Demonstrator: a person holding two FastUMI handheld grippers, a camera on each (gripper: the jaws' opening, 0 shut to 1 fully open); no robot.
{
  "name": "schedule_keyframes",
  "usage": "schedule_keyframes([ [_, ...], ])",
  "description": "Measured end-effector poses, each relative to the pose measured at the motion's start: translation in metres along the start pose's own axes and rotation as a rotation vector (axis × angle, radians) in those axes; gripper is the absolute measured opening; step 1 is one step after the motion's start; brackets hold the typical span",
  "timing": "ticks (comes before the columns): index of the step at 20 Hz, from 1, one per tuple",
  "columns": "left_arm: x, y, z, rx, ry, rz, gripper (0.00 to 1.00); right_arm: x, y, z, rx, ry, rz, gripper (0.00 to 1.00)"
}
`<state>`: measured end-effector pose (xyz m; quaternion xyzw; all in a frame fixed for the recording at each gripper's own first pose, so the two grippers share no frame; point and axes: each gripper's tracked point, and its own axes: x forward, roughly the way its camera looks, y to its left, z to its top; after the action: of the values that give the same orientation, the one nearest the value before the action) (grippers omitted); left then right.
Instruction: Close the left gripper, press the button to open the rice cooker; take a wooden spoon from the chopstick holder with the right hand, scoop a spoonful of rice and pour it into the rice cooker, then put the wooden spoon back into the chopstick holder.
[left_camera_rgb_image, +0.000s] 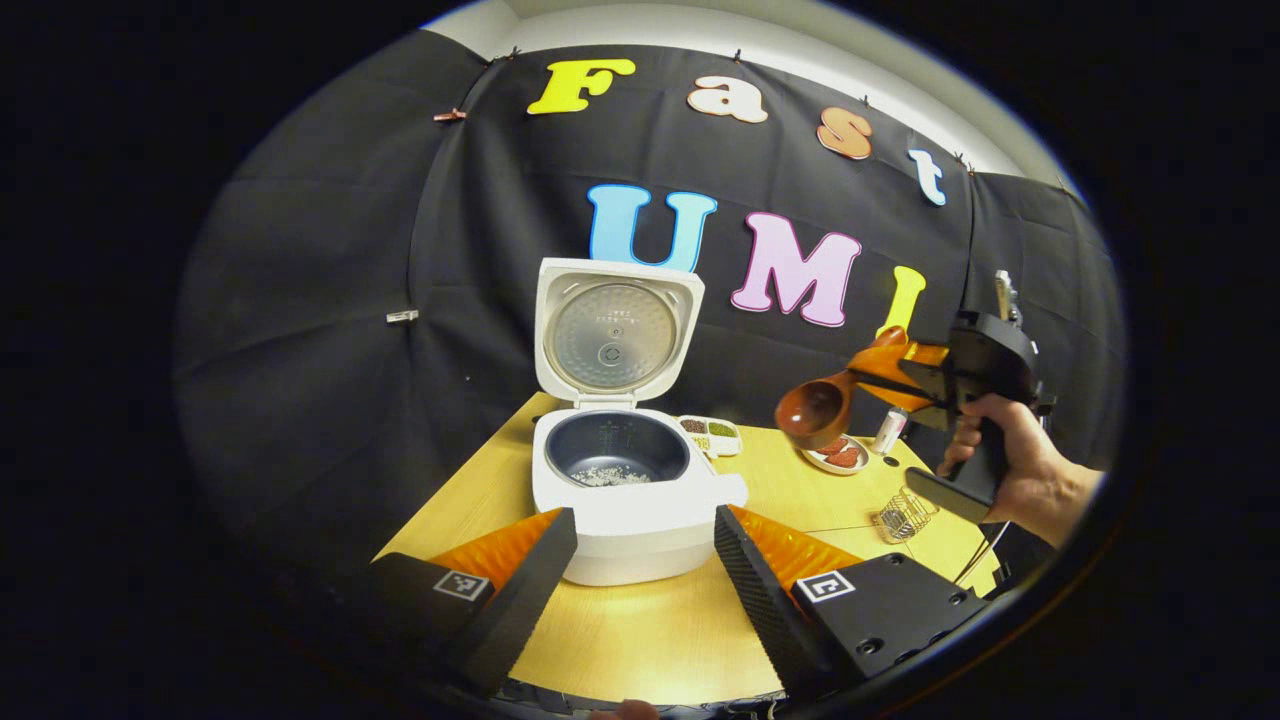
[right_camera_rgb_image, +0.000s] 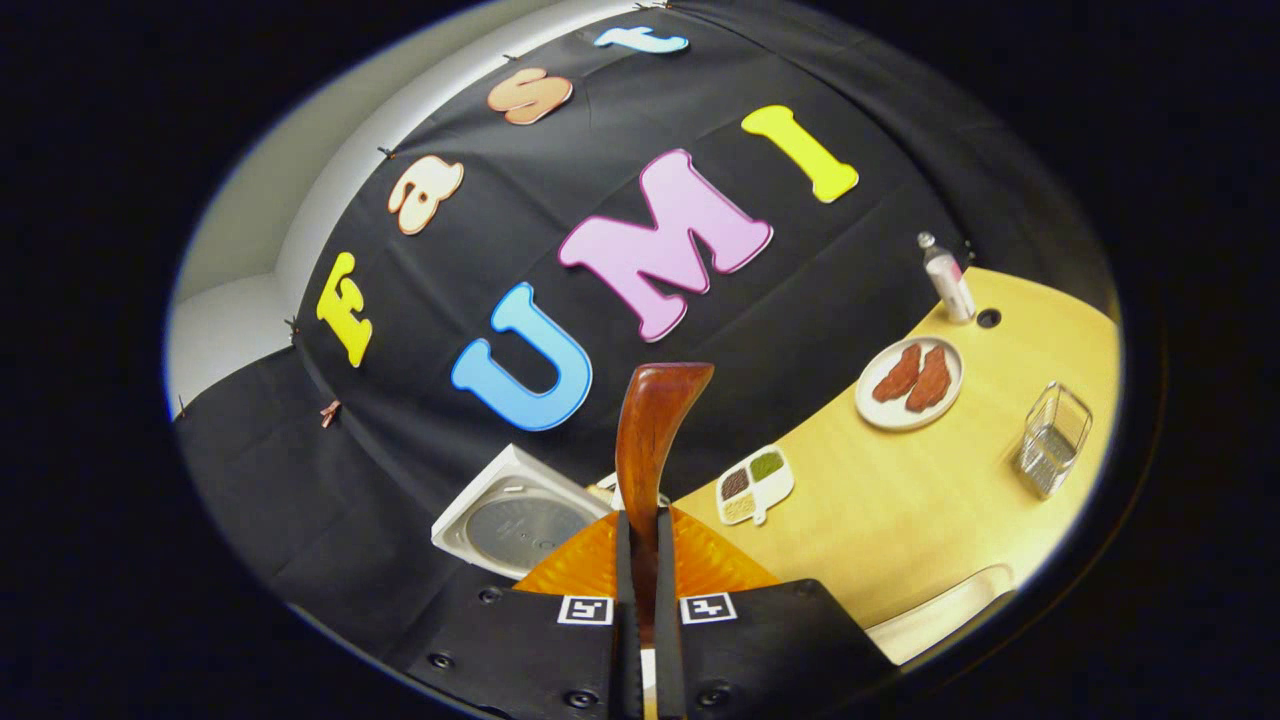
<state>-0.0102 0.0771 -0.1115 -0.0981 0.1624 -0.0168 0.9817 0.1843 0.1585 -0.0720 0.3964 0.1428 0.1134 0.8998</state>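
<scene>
The white rice cooker (left_camera_rgb_image: 640, 510) stands open with its lid (left_camera_rgb_image: 617, 335) upright, and a little rice (left_camera_rgb_image: 610, 476) lies in the dark pot. My left gripper (left_camera_rgb_image: 643, 515) is open just in front of the cooker, one finger on each side. To the right, above the table, a hand (left_camera_rgb_image: 1015, 475) holds my right gripper (left_camera_rgb_image: 885, 383), shut on the handle of the wooden spoon (left_camera_rgb_image: 815, 410). I see no rice in the spoon's bowl. In the right gripper view the spoon's handle (right_camera_rgb_image: 655, 430) rises from between the shut fingers of my right gripper (right_camera_rgb_image: 642, 525), with the cooker lid (right_camera_rgb_image: 520, 520) below left.
A wire chopstick holder (left_camera_rgb_image: 905, 512) (right_camera_rgb_image: 1050, 440) stands near the right edge of the wooden table (left_camera_rgb_image: 640, 630). Behind it are a plate of red pieces (left_camera_rgb_image: 838, 455) (right_camera_rgb_image: 910, 382), a small bottle (left_camera_rgb_image: 888, 430) (right_camera_rgb_image: 947, 278) and a compartment dish of grains (left_camera_rgb_image: 712, 432) (right_camera_rgb_image: 755, 483).
</scene>
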Motion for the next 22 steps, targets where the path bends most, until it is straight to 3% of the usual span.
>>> schedule_keyframes([
  [5,0.013,-0.024,0.006,0.015,-0.007,0.001,0.95,-0.021,-0.061,0.069,-0.112,-0.058,-0.071,0.10],
  [11,0.024,-0.055,0.010,0.024,-0.005,0.016,0.95,-0.047,-0.151,0.119,-0.171,-0.075,-0.175,0.10],
  [17,0.034,-0.080,0.013,0.049,0.010,0.040,0.95,-0.059,-0.240,0.125,-0.344,-0.012,-0.304,0.10],
  [22,0.034,-0.098,0.014,0.061,0.020,0.059,0.95,-0.055,-0.286,0.113,-0.408,0.036,-0.352,0.10],
])
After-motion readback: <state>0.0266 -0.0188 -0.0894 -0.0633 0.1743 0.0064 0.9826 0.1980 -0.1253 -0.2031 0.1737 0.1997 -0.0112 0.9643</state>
